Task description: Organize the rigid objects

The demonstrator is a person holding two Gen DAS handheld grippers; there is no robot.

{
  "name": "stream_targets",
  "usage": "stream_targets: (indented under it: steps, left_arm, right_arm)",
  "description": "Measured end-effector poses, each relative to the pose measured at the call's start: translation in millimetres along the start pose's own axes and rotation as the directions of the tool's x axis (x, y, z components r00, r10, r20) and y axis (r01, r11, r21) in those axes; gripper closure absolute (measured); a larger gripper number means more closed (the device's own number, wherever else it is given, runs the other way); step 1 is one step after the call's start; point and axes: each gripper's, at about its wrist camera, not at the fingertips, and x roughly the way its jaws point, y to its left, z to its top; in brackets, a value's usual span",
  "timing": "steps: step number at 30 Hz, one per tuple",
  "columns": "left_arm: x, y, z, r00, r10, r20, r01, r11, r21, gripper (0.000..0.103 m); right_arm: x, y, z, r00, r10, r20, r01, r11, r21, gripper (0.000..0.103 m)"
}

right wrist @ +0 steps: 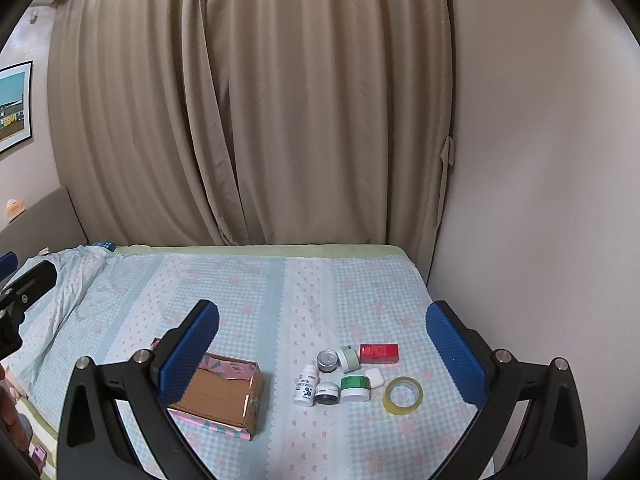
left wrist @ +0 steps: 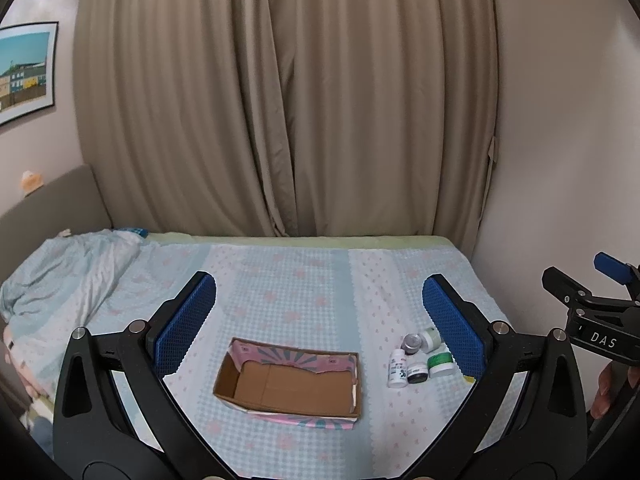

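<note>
An open cardboard box (left wrist: 288, 384) lies empty on the bed; it also shows in the right wrist view (right wrist: 224, 396). To its right sits a cluster of small items: a white bottle (right wrist: 306, 390), a dark jar (right wrist: 327, 393), a green-banded jar (right wrist: 355, 387), a silver tin (right wrist: 328, 360), a pale green jar (right wrist: 347, 358), a red box (right wrist: 379, 353), a small white case (right wrist: 375, 378) and a tape roll (right wrist: 402, 395). My left gripper (left wrist: 320, 312) is open above the box. My right gripper (right wrist: 322, 340) is open above the cluster, empty.
The bed sheet (left wrist: 304, 280) is light blue with pink flowers. A crumpled blanket (left wrist: 68, 272) lies at the left. Beige curtains (left wrist: 280, 100) hang behind the bed, and a wall (right wrist: 540, 200) borders its right side. A headboard (left wrist: 52, 200) stands at left.
</note>
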Motion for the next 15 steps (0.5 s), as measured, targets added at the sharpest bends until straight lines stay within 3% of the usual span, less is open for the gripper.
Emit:
stream_targets:
  steps: [15]
  left_arm:
    - [5.2,-2.5,-4.7,1.0,0.003,-0.019,-0.003,1.0,-0.003,0.0]
  right_arm:
    - [-0.8,4.2,1.6,0.999,-0.016,0.04,0.017,1.0,-0.022,0.0]
